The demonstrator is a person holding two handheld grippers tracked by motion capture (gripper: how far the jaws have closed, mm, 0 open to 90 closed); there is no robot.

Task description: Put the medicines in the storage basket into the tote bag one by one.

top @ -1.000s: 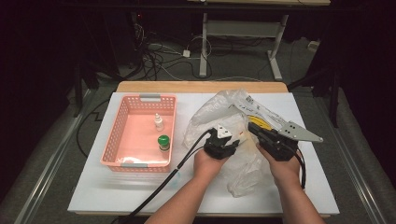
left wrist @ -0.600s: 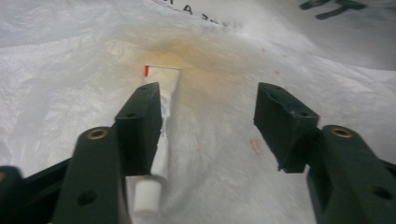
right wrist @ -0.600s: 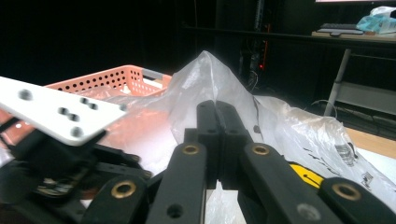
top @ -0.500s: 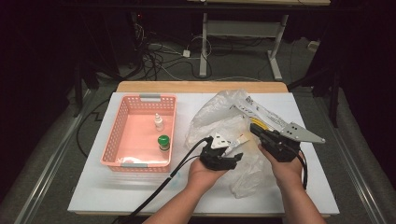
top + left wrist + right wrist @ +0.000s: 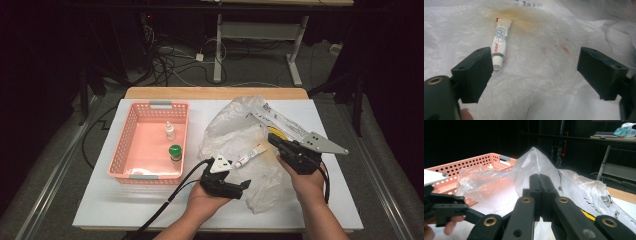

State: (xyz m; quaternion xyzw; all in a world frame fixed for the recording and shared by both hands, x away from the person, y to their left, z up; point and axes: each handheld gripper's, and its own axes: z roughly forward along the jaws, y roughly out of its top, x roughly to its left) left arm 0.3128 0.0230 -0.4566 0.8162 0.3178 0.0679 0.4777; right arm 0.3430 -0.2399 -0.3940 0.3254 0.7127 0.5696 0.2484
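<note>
Since the earlier frames, the left claw [image 5: 245,184] has drawn back from the bag toward the near edge of the desk [image 5: 100,200], and its jaws have just been opening; the small tube [image 5: 251,153] they were at now lies free on the plastic bag [image 5: 235,132], nothing between them. In the left gripper view the two black jaws stand wide apart over crinkled white plastic, with the tube [image 5: 500,41] just ahead of the left jaw, cap end toward the camera.

That hand lies low near the front edge, forearm coming in from below, the claw pointing level toward the right. The right hand sits farther right and a little deeper on the desk, its right claw [image 5: 272,138] raised and aimed left; its jaws are pressed together on a fold of the bag, which the right gripper view shows rising in a peak [image 5: 536,162] above the tips.

The tube is white with a white cap, small print and a red mark at its flat end, lying slantwise in the middle of the desk.

Left of the bag stands a pink basket [image 5: 127,145] holding a green-capped bottle [image 5: 175,152] and a small white dropper bottle [image 5: 170,131]. Bare white surface runs along the near edge and the near left corner; the far edge shows a wooden strip.
</note>
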